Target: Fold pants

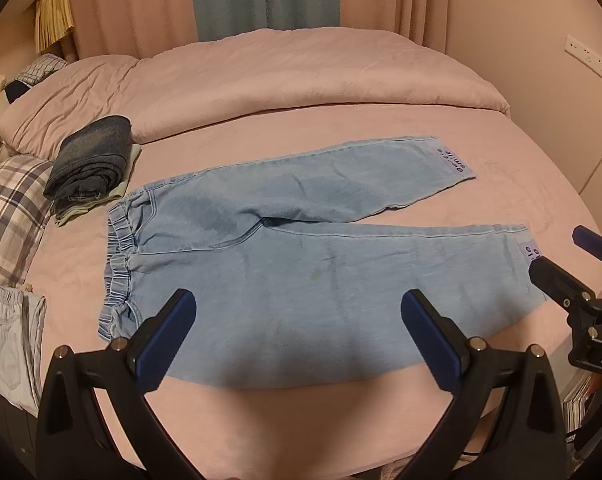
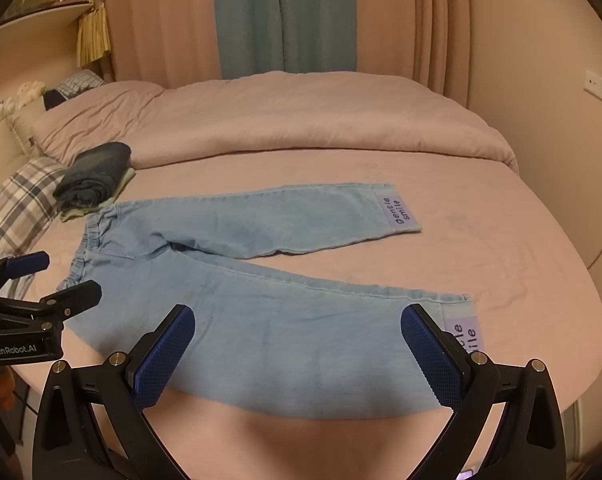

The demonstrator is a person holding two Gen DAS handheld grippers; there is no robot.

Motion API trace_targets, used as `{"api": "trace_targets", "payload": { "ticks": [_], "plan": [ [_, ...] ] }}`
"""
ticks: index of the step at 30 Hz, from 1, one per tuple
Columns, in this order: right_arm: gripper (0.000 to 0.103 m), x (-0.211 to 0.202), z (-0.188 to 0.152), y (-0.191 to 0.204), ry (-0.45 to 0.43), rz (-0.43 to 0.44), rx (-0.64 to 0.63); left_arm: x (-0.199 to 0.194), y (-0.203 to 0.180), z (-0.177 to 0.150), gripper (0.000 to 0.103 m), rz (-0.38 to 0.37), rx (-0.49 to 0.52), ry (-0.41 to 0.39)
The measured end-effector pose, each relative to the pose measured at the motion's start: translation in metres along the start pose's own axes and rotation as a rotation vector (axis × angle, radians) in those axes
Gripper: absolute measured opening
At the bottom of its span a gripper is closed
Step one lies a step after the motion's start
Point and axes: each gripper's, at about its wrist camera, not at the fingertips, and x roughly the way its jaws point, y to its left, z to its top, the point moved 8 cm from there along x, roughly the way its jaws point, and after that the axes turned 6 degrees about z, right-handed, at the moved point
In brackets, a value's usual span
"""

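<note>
A bed (image 1: pixel 341 128) with a pink sheet fills both views, and a pink duvet (image 1: pixel 261 76) is bunched along its far side. No boxes, baskets or other containers show; everything lies straight on the sheet. The light blue pants (image 1: pixel 301 264) lie flat and unfolded across the middle of the bed, waistband to the left, the two legs spread apart toward the right, each cuff carrying a lilac label (image 2: pixel 397 212). A plaid pillow (image 1: pixel 9 208) sits at the left edge. Just beyond the waistband, a folded dark denim garment (image 1: pixel 93 160) rests on a pale green folded piece (image 1: pixel 81 210). Another pale garment (image 1: pixel 13 340) hangs at the bed's near left edge. The left hand-held gripper (image 1: pixel 299 320) hovers over the near trouser leg close to the waistband, its blue pads spread wide and holding nothing. The right hand-held gripper (image 2: pixel 297 332) hovers over the same leg near its cuff, pads likewise wide apart and empty.
</note>
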Motion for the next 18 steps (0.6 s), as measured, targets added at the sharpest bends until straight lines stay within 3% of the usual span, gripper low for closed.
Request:
{"api": "trace_targets", "payload": {
  "ticks": [6,11,14,18],
  "plan": [
    [0.102,0.023,-0.011,0.014,0.032,0.106,0.000,0.030,0.021,-0.014,0.103,-0.050,-0.144,0.067],
    [0.102,0.075,-0.043,0.054,0.160,0.247,-0.037,0.075,0.071,-0.051,0.102,0.021,-0.315,0.190],
    [0.102,0.098,-0.061,0.087,0.219,0.298,-0.115,0.095,0.104,-0.080,0.102,0.038,-0.421,0.260],
    [0.102,0.113,-0.076,0.126,0.241,0.338,-0.244,0.108,0.133,-0.107,0.102,-0.026,-0.581,0.314]
  ]
}}
